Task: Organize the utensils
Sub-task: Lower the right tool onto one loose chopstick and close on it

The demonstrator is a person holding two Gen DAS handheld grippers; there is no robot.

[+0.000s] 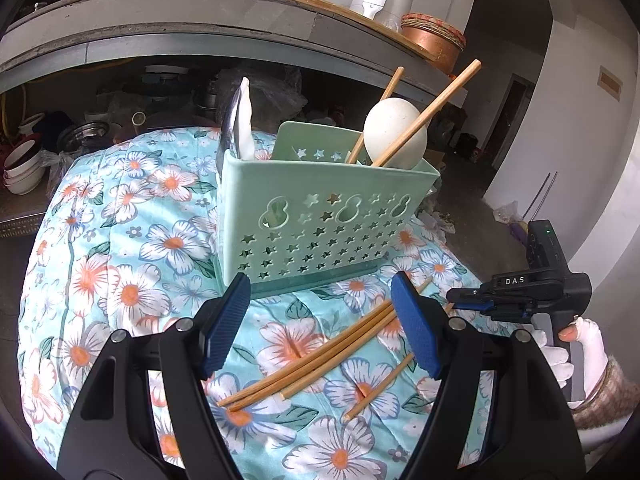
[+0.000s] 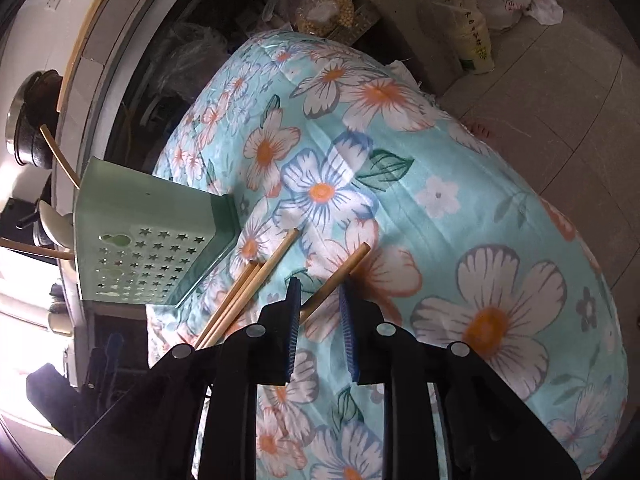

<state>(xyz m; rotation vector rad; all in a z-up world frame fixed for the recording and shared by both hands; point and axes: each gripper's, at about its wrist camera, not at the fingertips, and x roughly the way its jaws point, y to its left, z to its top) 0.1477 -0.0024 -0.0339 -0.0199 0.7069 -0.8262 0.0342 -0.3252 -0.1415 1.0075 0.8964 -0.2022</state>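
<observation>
Your left gripper (image 1: 320, 320) hangs in front of the mint-green holder (image 1: 320, 216) with its fingers spread wide around nothing, probably parked there so it stays clear of the loose sticks while the other hand works. Your right gripper (image 2: 320, 300) sits low over the cloth, its fingers drawn close around 1 chopstick (image 2: 340, 276). The stick passes between the pads, but you cannot tell from either view whether they actually press on it, so treat the grip as unproven.

3 more chopsticks (image 1: 304, 360) lie bundled side by side on the floral cloth (image 1: 120, 280), with another stick (image 1: 376, 392) a little apart; all are near the holder's foot. They are thin, smooth, round bamboo rods, likely to roll on this soft, quilted surface.

The holder is rigid plastic, its front punched with star and gourd cut-outs. It already carries 2 upright chopsticks (image 1: 424, 116) beside a pale, rounded ladle bowl (image 1: 396, 132) in one end and a metal utensil (image 1: 230, 128) in the other, so like goes with like.
</observation>
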